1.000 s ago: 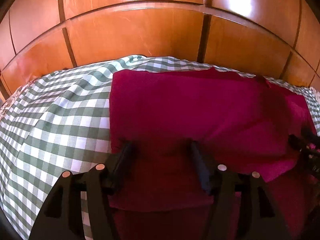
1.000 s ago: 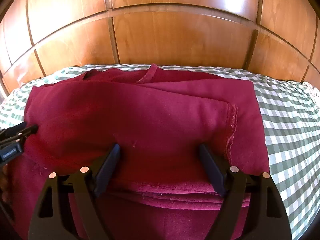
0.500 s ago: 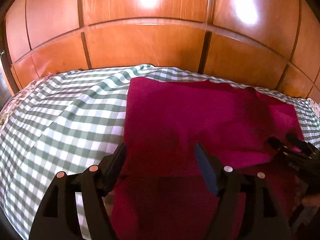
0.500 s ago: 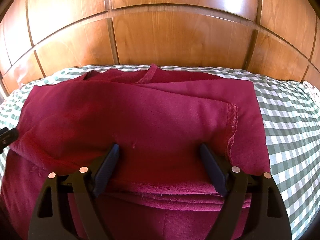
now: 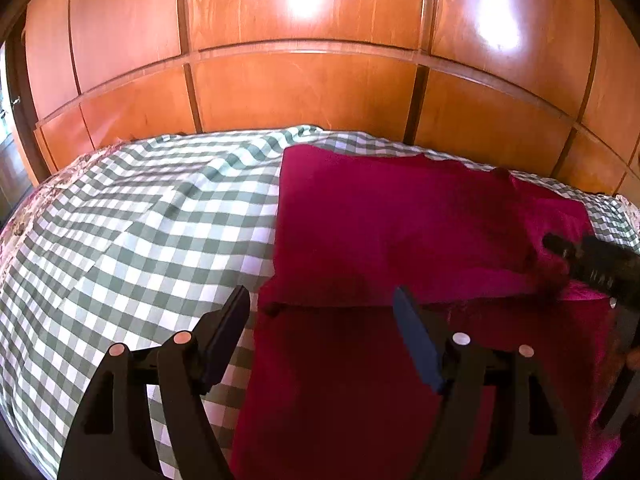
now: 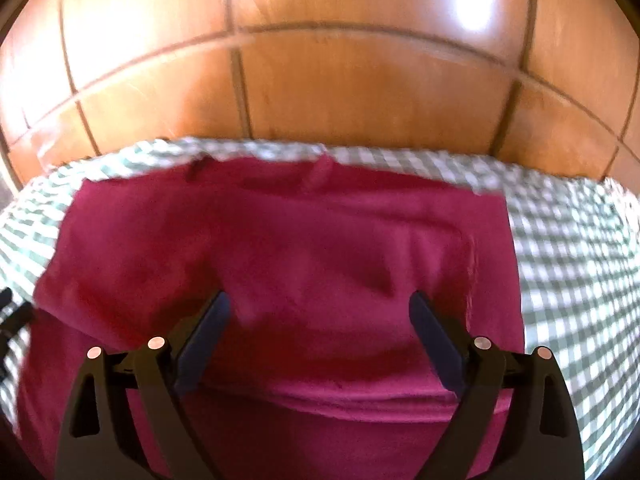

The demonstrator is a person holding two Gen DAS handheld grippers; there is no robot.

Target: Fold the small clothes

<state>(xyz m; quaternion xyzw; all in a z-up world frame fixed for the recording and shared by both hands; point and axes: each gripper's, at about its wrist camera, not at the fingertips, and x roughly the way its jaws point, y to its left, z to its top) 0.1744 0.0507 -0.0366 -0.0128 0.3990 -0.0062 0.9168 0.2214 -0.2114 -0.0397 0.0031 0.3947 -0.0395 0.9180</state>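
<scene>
Crimson fabric, a small garment (image 6: 280, 248) of soft fleece-like cloth, lay spread on a bed covered by a green-and-white checked sheet (image 5: 132, 240), with a glossy panelled wooden wardrobe (image 5: 304, 92) behind the far edge. The garment sat toward the right of the bed in the left wrist view and filled the middle of the right wrist view, which was blurred.

By my reading the folding was partly done. A far layer had been turned over onto the near part, so a doubled panel with a straight folded edge ran left to right across the cloth, and a lower layer showed beneath it on the near side. On the right a stitched hem ran from near to far. A small tab or collar poked up at the far edge; I could not tell which. At least one more fold and some smoothing seemed left.

The left gripper (image 5: 320, 328) had its fingers spread over the garment's left border, nothing pinched. The right gripper (image 6: 320, 320) had its jaws opening, fingers wide above the doubled panel, and no cloth was gripped between them.
</scene>
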